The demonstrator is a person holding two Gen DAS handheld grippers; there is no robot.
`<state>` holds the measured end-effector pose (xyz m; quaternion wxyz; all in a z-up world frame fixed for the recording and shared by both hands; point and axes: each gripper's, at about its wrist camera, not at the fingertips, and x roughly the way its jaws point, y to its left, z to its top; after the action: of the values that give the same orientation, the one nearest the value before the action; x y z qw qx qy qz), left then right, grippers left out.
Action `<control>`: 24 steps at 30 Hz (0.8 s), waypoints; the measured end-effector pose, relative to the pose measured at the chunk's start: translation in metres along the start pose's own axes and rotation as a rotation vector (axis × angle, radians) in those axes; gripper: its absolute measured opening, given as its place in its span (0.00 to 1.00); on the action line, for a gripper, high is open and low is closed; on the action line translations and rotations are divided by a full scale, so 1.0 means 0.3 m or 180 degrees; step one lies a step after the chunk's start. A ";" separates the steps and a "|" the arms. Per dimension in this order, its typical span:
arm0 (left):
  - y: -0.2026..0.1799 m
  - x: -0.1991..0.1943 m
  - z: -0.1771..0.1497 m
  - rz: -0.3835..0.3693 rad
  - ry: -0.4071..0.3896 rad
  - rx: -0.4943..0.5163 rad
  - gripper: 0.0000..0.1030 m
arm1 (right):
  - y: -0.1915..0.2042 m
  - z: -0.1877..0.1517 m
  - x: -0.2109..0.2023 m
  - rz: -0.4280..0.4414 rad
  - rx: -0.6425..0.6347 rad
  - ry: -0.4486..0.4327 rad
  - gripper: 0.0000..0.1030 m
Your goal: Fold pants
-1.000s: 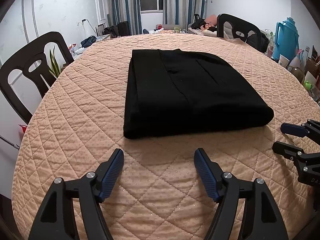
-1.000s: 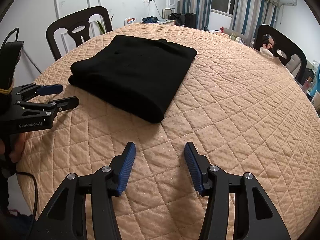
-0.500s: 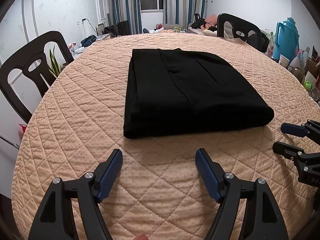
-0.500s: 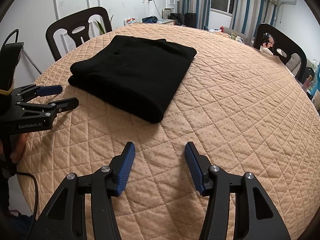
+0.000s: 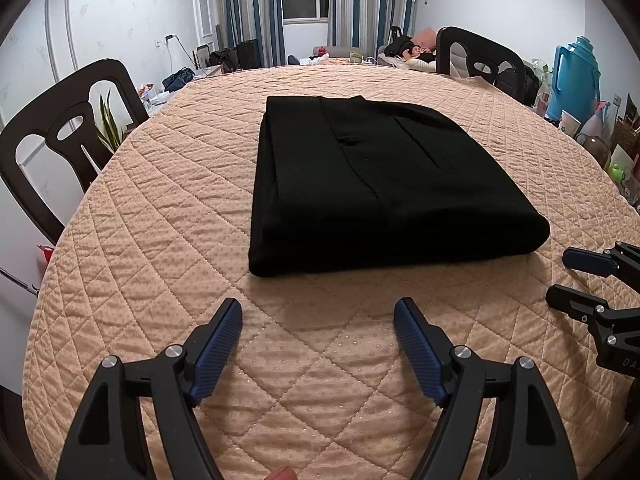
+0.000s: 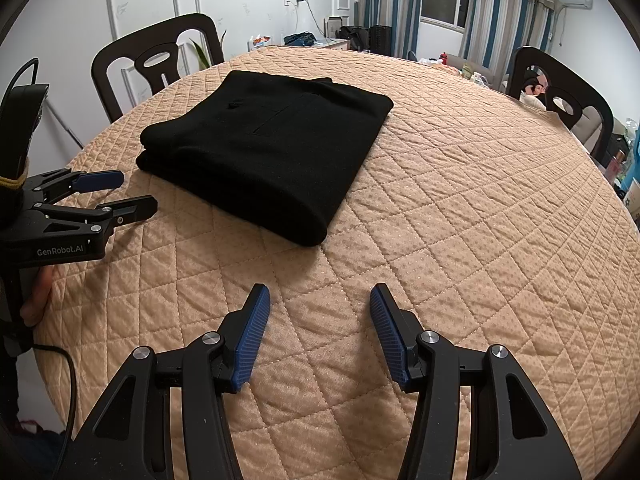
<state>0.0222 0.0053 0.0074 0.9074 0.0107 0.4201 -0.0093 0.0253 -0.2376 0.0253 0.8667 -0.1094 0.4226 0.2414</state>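
The pants point(image 5: 380, 188) lie folded into a thick black rectangle on the quilted tan cover of the round table point(image 5: 160, 208), toward 12 o'clock from both grippers and apart from them. The left gripper point(image 5: 318, 312) hangs over bare quilt at 6 o'clock, its jaws wide and nothing between them. The right gripper point(image 6: 320, 298) is likewise spread over bare quilt, empty. A dark chair point(image 6: 156, 60) stands at 10 o'clock of the table.

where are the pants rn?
The pants lie folded on the quilted table, centre of the left wrist view just beyond the open left gripper; in the right wrist view they sit upper left, clear of the right gripper.
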 end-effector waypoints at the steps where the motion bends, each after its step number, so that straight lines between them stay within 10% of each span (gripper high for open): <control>1: 0.000 0.000 0.000 0.0001 0.0000 0.0001 0.78 | 0.000 0.000 0.000 0.0000 0.0000 0.0000 0.51; 24: 0.001 0.002 0.003 0.0006 0.0008 -0.0013 0.80 | -0.001 0.000 0.000 0.0001 0.0000 0.0000 0.52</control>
<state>0.0233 0.0056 0.0075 0.9069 0.0093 0.4213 -0.0076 0.0256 -0.2377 0.0254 0.8666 -0.1094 0.4227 0.2415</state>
